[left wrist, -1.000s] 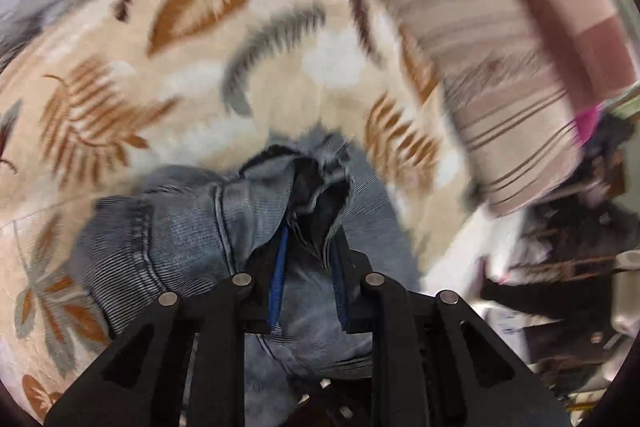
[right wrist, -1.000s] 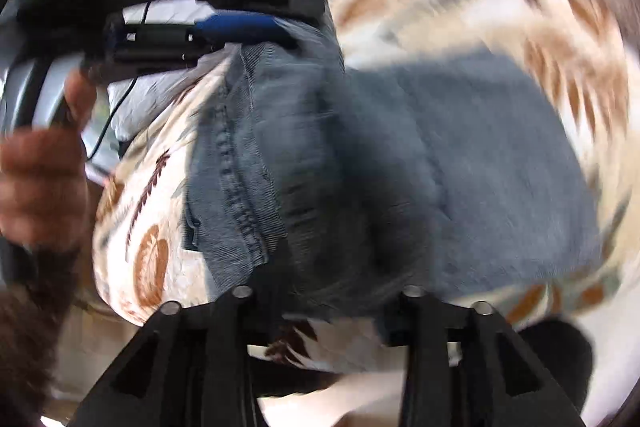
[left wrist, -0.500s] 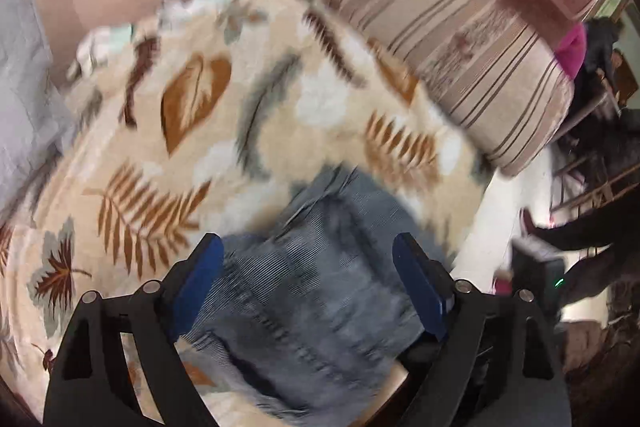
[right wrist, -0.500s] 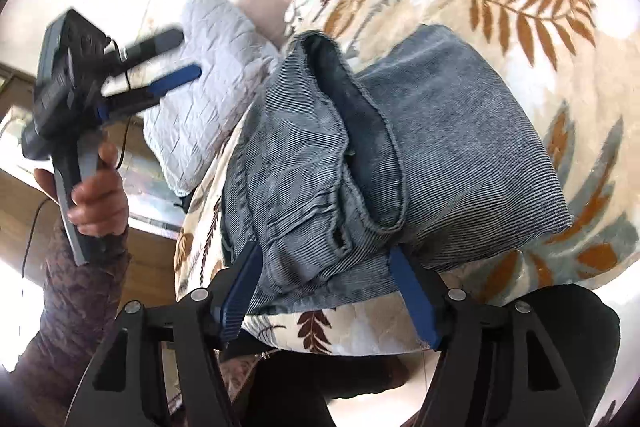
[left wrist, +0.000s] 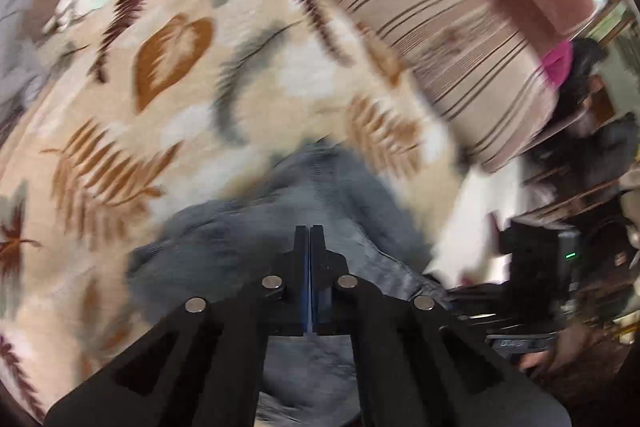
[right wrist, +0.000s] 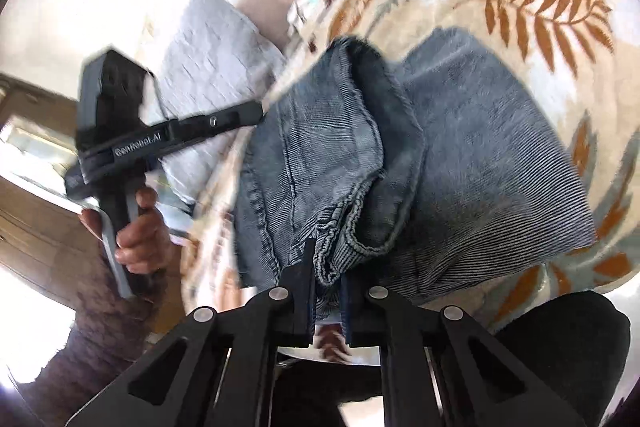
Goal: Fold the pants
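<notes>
My left tool has its fingers pressed flat together with nothing visible between them, its tip over the blue-grey pants (that view is smeared, so whether it touches the cloth I cannot tell). My right tool is narrowed onto a bunched, hemmed edge of the pants, the denim pinched between its fingers. From the right wrist I see the left tool reaching in at the far edge of the folded bundle, my left hand on its handle. The pants lie on a cream leaf-print blanket, a grey quilted pillow beside it, a striped cushion behind
</notes>
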